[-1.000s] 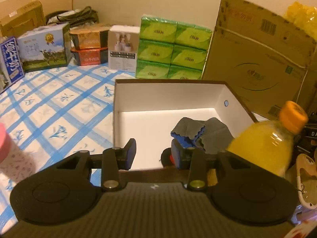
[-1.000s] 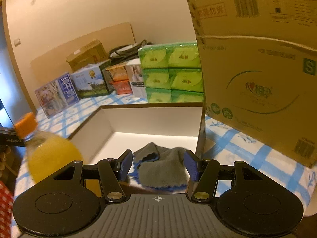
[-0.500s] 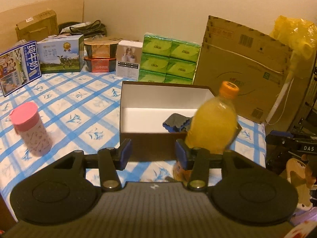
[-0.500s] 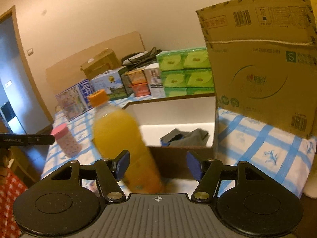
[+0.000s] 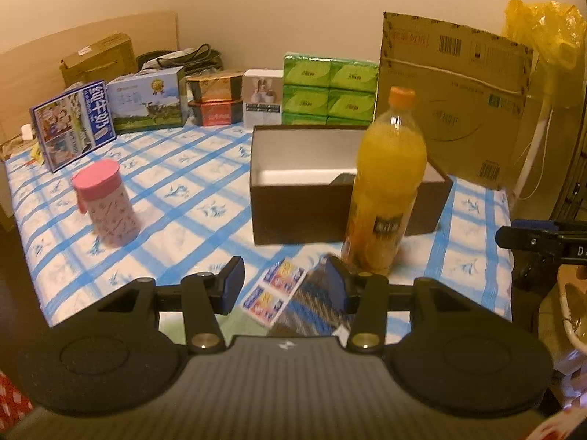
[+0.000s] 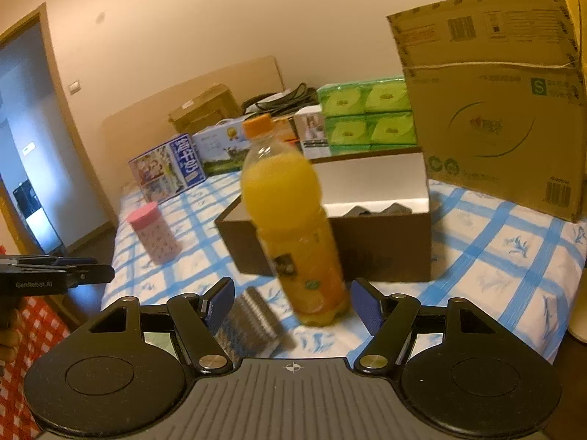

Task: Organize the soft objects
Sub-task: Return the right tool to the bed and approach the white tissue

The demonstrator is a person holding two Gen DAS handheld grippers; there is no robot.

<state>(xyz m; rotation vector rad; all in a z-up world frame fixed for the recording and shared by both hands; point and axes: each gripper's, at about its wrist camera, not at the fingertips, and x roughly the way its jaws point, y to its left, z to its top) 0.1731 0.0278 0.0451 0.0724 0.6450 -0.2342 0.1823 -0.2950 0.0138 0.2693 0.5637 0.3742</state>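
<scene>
Item: folded striped woven cloth [image 5: 312, 306], grey-blue and brown, with a colourful printed card label at its left end. Location: flat on the blue-and-white checked tablecloth [image 5: 176, 190], at the near table edge, in front of the open dark-brown cardboard box with white interior [image 5: 293, 205]. A grey cloth [image 6: 381, 209] lies inside that box, at its right side.

Relation to the fingers: in the left wrist view the cloth sits directly ahead of and partly between the fingers of the left gripper [image 5: 284, 286], its long axis running diagonally from near right to far left. In the right wrist view the same cloth [image 6: 253, 324] lies just beside the left finger of the right gripper [image 6: 293, 304], off centre. Judgement: the left gripper is the better placed for the pick.

Obstruction: clear plastic bottle of orange drink with orange cap [image 5: 387, 198], upright, just beyond the cloth's right end and in front of the box. It stands squarely ahead of the right gripper.

Left gripper: fingers spread apart, nothing held, level, aimed at the box.
Right gripper: fingers spread wide, nothing held, level, aimed at the bottle.

Other: pink-lidded patterned cylindrical canister [image 5: 106, 209], well apart to the left.
</scene>
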